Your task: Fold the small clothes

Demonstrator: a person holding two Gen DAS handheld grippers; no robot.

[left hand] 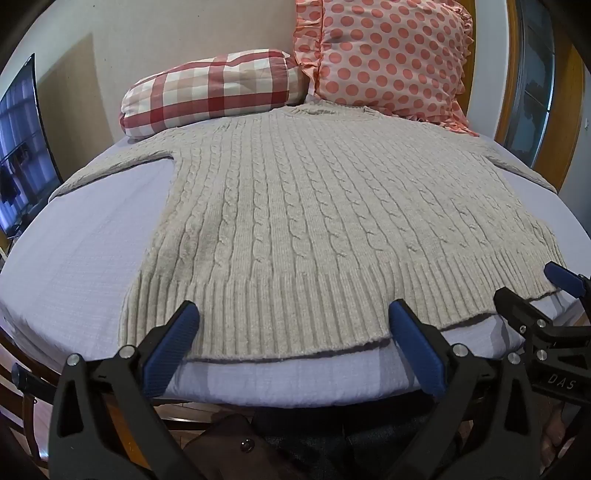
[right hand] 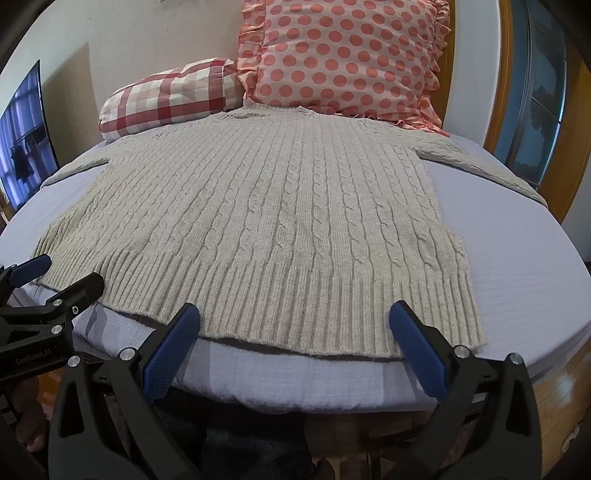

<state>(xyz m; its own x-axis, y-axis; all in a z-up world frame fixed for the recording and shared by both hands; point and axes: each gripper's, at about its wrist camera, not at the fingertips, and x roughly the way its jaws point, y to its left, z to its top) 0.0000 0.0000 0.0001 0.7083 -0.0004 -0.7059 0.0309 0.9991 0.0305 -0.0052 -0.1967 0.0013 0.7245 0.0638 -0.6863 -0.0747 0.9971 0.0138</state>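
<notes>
Underneath everything lies a bed (left hand: 92,236) covered in a pale lilac sheet with a fine woven grid texture, set against a cream wall (left hand: 184,33). At the far left stands a dark screen (left hand: 22,147); at the far right is a wooden frame (left hand: 565,129) around glass. Wooden flooring shows near the right edge in the right wrist view.

One sweater (left hand: 314,206), beige and cable-knit with a ribbed hem, lies flat in the middle of the bed, hem toward the near edge, collar toward the far end, both sleeves spread out to the sides. Two pillows sit at the far end: one red-and-cream checked pillow (left hand: 210,92) on the left, lying low, and one frilled pink pillow with coral dots (left hand: 388,59) on the right, propped upright.

Two claws hover at the near edge of the bed, over the hem. Left claw (left hand: 295,328) has its blue ridged pads spread wide, holding nothing. Right claw (right hand: 295,328) is likewise spread wide and holds nothing.
</notes>
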